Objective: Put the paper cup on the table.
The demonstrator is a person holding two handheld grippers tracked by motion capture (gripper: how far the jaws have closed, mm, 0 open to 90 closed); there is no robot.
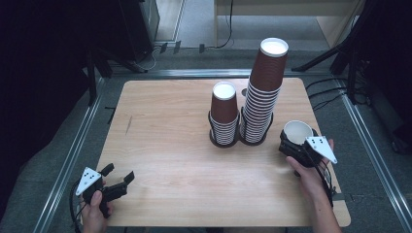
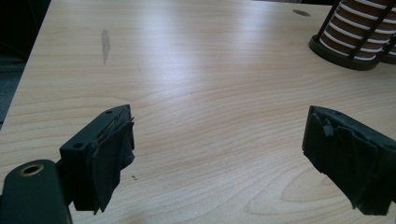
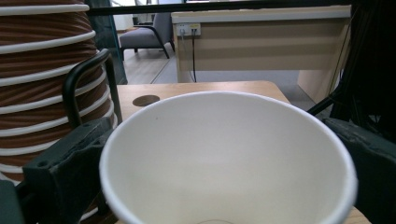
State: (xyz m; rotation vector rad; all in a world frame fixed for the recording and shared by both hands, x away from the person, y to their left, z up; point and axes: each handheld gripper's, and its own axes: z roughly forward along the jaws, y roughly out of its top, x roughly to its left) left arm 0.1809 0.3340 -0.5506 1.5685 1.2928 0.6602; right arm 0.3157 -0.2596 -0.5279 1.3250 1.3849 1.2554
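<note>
2 stacks of brown paper cups sit on my table (image 1: pixel 160 160), both upside down in black wire holders: a short stack (image 1: pixel 224 116) at about 12 o'clock from table centre, and a tall stack (image 1: pixel 262 92) touching it on the 3 o'clock side, leaning a bit toward 1 o'clock. Too many nested rims to count properly. No brand, label or writing on any cup that I can read; they're plain brown with white rims.

1 loose cup (image 1: pixel 297 132) is in my right gripper (image 1: pixel 295 145), at roughly 3 o'clock on the table, just beside the tall stack's base. In the right gripper view the cup (image 3: pixel 229 158) is mouth-up, white inside, sitting between my 2 black jaws with a jaw at each side of it. The jaws are spread as wide as they go; whether the pads actually press on the cup wall I can't tell from here.

My left gripper (image 1: pixel 116 180) is at about 7 o'clock, near the table's front corner, well apart from the cups. Its jaws are parted with only bare wood between them, as the left gripper view shows.
</note>
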